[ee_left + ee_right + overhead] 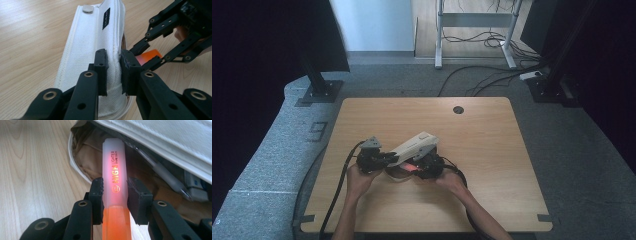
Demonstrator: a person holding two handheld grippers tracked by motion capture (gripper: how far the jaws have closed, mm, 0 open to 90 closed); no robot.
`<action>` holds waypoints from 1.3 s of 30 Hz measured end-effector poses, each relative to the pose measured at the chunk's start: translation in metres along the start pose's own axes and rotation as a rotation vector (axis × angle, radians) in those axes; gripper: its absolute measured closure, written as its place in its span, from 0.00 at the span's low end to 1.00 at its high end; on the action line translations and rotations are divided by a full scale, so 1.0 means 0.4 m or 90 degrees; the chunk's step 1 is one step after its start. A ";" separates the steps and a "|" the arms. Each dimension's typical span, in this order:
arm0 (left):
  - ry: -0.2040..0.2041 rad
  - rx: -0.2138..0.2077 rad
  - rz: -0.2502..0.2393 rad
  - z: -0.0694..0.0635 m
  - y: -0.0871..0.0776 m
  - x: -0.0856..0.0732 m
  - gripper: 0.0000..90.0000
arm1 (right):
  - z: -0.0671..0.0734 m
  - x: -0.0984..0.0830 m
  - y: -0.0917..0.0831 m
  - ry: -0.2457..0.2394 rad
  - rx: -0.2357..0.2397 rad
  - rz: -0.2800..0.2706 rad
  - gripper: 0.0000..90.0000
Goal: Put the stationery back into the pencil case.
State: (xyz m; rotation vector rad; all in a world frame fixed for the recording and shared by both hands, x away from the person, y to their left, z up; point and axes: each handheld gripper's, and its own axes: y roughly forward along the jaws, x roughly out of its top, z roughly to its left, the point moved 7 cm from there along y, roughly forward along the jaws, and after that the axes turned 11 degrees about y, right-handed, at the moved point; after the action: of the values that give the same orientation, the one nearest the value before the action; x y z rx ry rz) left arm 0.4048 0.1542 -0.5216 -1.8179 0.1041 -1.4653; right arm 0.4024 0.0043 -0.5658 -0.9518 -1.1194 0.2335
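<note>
Our left gripper (113,72) pinches the soft, floppy white pencil case (95,50) mid-counter (492,150); our right gripper (115,197) clamps the light, slick orange highlighter (114,170) at its cap, its tip inside the case's mouth.

Black riveted tongs (113,72), trailing black cables (337,192)

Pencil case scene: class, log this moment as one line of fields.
left tongs: shut on pencil case flap | right tongs: shut on highlighter | highlighter tip at case opening | table
</note>
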 end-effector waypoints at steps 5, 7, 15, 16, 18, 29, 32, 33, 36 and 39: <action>0.000 -0.001 0.000 0.000 0.001 0.000 0.85 | 0.005 0.014 0.024 -0.007 0.003 0.005 0.73; 0.000 -0.001 0.000 0.000 0.001 0.000 0.85 | 0.008 0.021 0.033 -0.010 0.006 0.004 0.73; 0.001 -0.003 0.001 -0.001 0.003 0.000 0.85 | 0.019 0.032 0.068 -0.021 0.010 0.011 0.72; 0.000 -0.003 0.000 -0.002 0.003 0.000 0.85 | 0.018 0.030 0.070 -0.020 0.010 0.012 0.71; 0.001 -0.003 0.002 -0.001 0.002 -0.001 0.85 | 0.015 0.028 0.069 -0.016 0.007 0.009 0.65; 0.000 -0.005 0.002 -0.002 0.004 -0.001 0.85 | -0.010 -0.015 0.006 0.015 -0.012 0.004 0.52; 0.000 -0.004 0.003 -0.002 0.004 -0.001 0.85 | -0.013 -0.035 -0.006 0.014 -0.023 0.009 0.52; 0.000 -0.005 0.003 -0.002 0.004 -0.001 0.85 | -0.015 -0.042 -0.010 0.015 -0.027 0.010 0.52; 0.000 -0.005 0.003 -0.002 0.004 -0.001 0.85 | -0.022 -0.064 -0.020 0.036 -0.027 0.013 0.52; 0.000 -0.005 0.003 -0.002 0.004 -0.001 0.85 | -0.025 -0.073 -0.020 0.039 -0.031 0.016 0.52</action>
State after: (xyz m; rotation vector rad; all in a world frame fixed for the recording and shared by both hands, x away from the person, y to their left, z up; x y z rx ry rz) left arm 0.4044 0.1529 -0.5229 -1.8228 0.1148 -1.4635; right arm 0.3953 -0.0232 -0.5802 -1.0099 -1.0614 0.1965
